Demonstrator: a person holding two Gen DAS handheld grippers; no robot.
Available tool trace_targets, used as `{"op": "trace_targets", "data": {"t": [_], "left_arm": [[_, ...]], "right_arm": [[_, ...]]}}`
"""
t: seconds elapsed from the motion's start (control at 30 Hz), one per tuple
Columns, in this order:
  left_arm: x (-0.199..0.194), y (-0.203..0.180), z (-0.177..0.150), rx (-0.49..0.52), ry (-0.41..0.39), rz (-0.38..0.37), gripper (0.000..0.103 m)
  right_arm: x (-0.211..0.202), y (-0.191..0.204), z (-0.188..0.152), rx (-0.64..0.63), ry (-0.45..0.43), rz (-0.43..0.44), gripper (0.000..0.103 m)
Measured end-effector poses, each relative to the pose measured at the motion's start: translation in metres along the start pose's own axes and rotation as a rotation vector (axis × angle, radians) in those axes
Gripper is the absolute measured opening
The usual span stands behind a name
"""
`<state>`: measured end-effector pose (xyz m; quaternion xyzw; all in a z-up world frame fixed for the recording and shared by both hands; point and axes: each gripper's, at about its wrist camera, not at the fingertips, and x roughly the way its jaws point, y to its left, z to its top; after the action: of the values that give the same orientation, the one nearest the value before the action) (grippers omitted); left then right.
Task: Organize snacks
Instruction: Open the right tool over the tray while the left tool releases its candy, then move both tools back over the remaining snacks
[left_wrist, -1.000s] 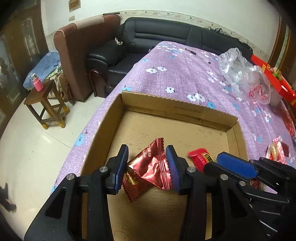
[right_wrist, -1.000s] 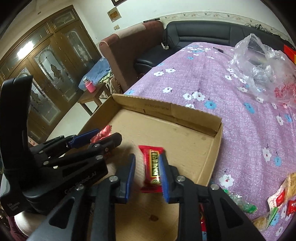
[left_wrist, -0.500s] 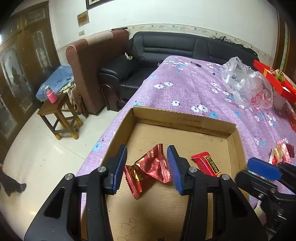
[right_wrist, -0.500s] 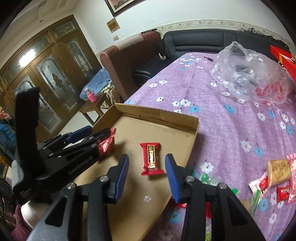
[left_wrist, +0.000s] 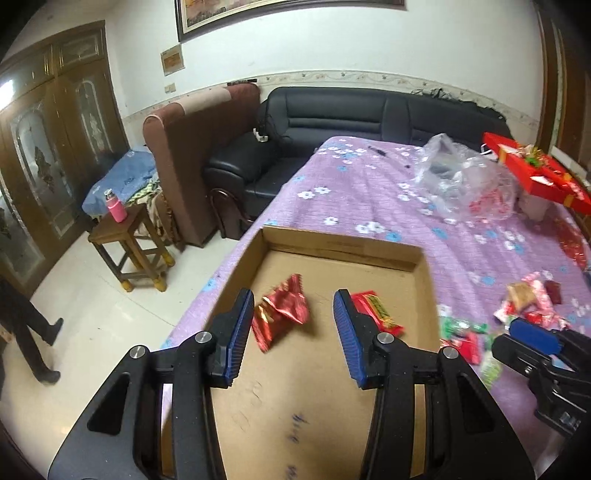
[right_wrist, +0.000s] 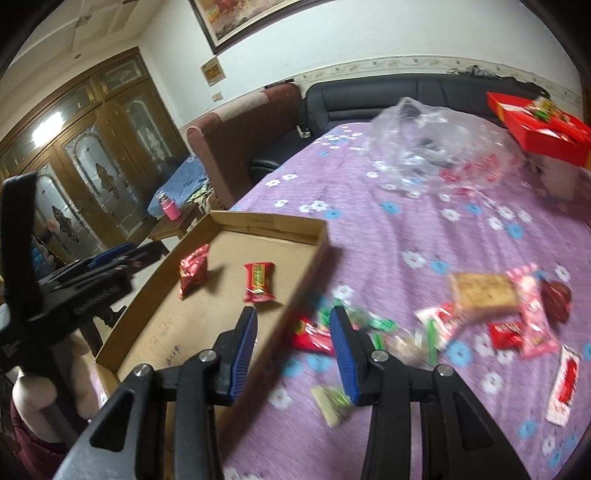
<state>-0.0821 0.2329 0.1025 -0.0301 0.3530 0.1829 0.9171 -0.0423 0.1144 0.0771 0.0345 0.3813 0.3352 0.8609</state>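
Two snacks lie loose on the floor of the cardboard tray (left_wrist: 421, 280) in the left wrist view: a crinkled red foil packet (left_wrist: 282, 314) and a red bar with a yellow label (left_wrist: 375, 308). We hold the left gripper (left_wrist: 293, 332) above the tray, its blue-padded fingers (left_wrist: 240, 332) spread apart and clamping nothing. The foil packet shows between them; the red bar sits partly behind the right-hand finger. The tray rests on a purple flowered cloth (left_wrist: 369, 192). A scatter of small wrappers (left_wrist: 528, 302) lies on the cloth to the right of the tray, with our right gripper at the frame's right edge. A clear plastic bag (left_wrist: 461, 184) and a red box (left_wrist: 532, 173) sit farther back.

From the right wrist view, our right gripper (right_wrist: 293, 345) hangs over the tray's right wall (right_wrist: 306, 273), fingers (right_wrist: 345, 343) apart and empty. Both red snacks rest inside the tray, near each other but apart. Loose wrappers, blurred, lie on the cloth just beyond and right of the fingers, among them a tan cracker pack (right_wrist: 484, 291).
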Motion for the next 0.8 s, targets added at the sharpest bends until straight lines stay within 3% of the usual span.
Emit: {"op": "trace_targets", "data": {"t": [0.43,0.8], "left_arm": [[-0.044,-0.040,-0.014,0.065,-0.017,-0.054,0.045],[-0.054,-0.075,-0.020,0.114,-0.011,-0.068,0.045]], "right_arm": [[-0.051,-0.069,-0.031,0.143,-0.053,-0.069,0.044],[-0.082,-0.122,-0.053,0.245,-0.088,-0.118,0.046]]}}
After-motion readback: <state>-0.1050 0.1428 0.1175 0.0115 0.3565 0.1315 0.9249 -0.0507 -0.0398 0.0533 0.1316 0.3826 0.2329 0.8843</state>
